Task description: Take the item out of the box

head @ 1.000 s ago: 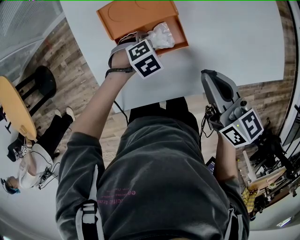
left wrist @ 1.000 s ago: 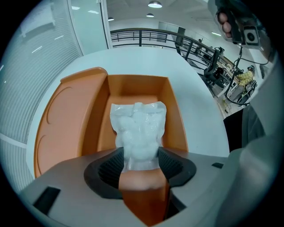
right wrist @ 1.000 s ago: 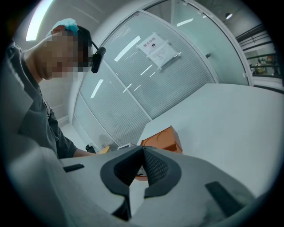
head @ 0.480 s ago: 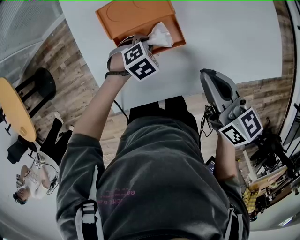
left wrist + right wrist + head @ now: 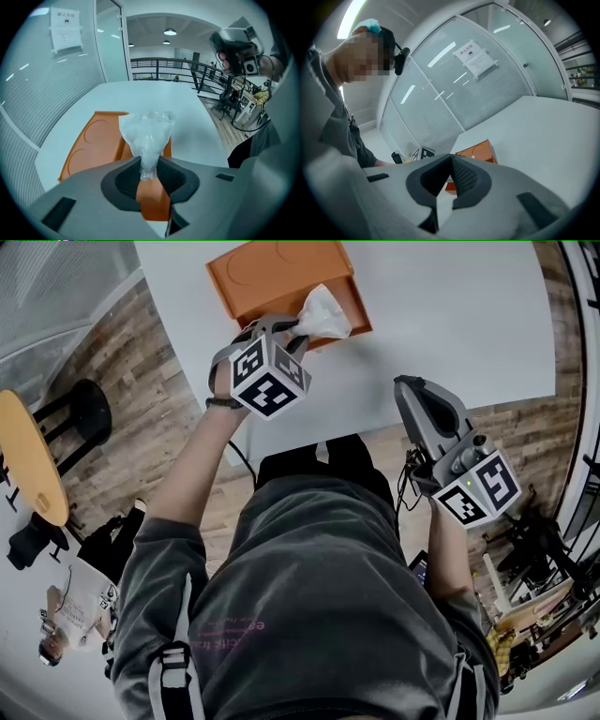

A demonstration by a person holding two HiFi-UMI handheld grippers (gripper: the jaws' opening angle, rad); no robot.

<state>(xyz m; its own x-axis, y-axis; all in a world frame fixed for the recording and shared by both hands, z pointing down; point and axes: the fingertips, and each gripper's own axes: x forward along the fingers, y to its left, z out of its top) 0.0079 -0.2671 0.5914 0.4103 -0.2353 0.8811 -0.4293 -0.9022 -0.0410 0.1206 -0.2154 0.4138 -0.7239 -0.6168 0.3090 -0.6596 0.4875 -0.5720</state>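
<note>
Left gripper [image 5: 150, 172] fingers just closed, pinching crinkly clear plastic bag [image 5: 147, 133] by its neck for lift-out, frame centre, over open orange cardboard box [image 5: 89, 146] on white desk [image 5: 450, 296]. Right gripper [image 5: 450, 160] fingers shut, empty, parked aside.

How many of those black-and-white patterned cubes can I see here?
2. One cube sits on the left tool, by the orange box; the other on the right tool, at the white table edge. None looks hidden.
</note>
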